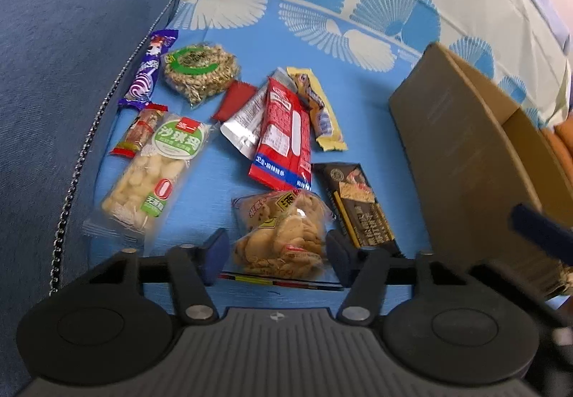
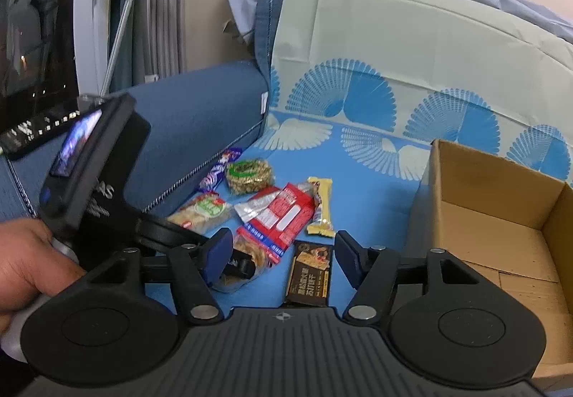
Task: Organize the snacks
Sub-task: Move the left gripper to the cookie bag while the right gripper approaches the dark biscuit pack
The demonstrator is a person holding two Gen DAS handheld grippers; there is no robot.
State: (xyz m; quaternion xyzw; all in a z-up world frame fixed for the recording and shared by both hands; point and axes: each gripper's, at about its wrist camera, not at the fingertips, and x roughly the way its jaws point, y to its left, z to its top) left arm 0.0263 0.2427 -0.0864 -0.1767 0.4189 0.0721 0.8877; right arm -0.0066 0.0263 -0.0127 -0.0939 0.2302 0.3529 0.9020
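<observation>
The snacks lie scattered on a blue fan-patterned sheet (image 1: 358,49): a clear bag of crackers (image 1: 283,236) sits between the parted, non-touching pads of the left claw (image 1: 277,253). The dark bar packet (image 2: 311,275) lies below the open, empty right claw (image 2: 283,253). The red packet (image 1: 284,139) overlaps neighbours; a cardboard box (image 2: 501,218) stands to the right
</observation>
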